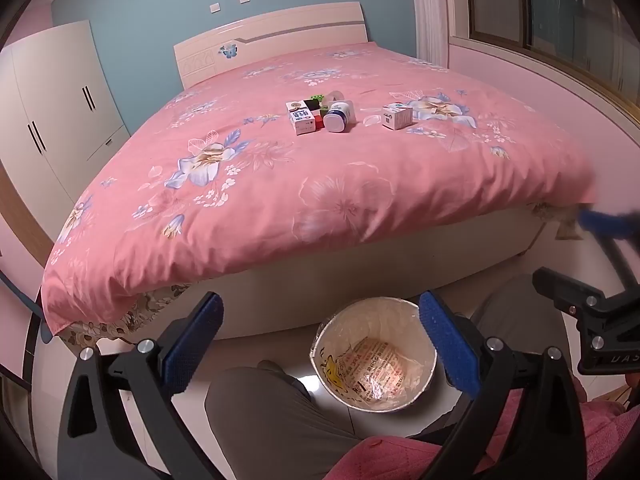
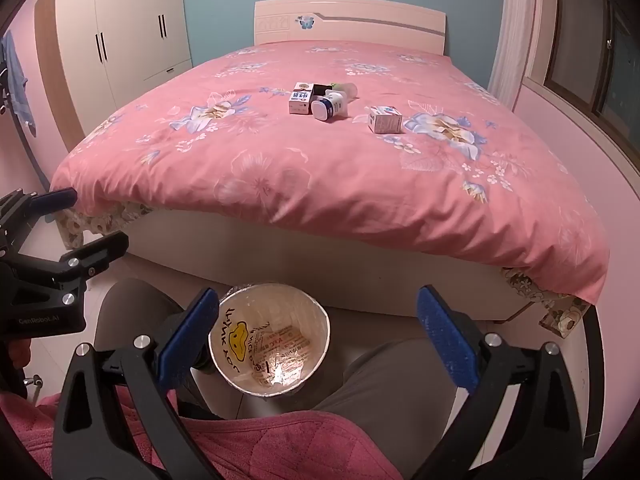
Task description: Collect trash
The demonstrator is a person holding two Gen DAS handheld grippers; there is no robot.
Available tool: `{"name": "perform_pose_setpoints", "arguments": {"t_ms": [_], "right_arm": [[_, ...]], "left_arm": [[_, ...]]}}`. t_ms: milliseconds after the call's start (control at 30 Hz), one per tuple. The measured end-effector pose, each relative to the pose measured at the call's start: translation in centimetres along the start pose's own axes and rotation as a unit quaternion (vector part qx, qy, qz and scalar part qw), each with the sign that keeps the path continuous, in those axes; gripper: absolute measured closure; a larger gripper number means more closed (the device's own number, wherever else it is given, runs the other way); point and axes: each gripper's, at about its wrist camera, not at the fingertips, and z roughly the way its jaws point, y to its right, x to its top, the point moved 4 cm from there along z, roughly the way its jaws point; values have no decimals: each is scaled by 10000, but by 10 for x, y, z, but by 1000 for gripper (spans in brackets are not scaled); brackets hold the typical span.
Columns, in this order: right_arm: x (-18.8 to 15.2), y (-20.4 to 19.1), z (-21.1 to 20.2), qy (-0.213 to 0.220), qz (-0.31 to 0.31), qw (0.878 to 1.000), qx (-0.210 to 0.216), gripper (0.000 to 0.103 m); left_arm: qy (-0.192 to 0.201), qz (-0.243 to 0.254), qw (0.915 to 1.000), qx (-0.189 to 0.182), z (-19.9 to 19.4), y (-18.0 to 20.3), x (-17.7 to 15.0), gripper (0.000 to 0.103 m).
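Trash lies in the middle of the pink floral bed: a white carton, a white and blue bottle on its side, a small white box, and small pieces behind them. They also show in the right wrist view: carton, bottle, box. A bag-lined bin stands on the floor between the person's knees, also in the right wrist view. My left gripper is open and empty above it. My right gripper is open and empty.
A white wardrobe stands left of the bed. A headboard and blue wall are behind. A window sill runs along the right. The person's grey-trousered knees flank the bin.
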Motion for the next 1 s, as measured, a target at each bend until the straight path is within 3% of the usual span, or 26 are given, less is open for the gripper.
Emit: {"name": "perform_pose_setpoints", "arguments": {"t_ms": [633, 1000], "right_arm": [[4, 3, 13, -74, -15, 10000, -23, 7], [59, 31, 25, 149, 64, 9996, -217, 7]], "left_arm": [[-75, 3, 10000, 31, 15, -6, 2, 3], [67, -60, 9999, 111, 42, -18, 49, 3]]}}
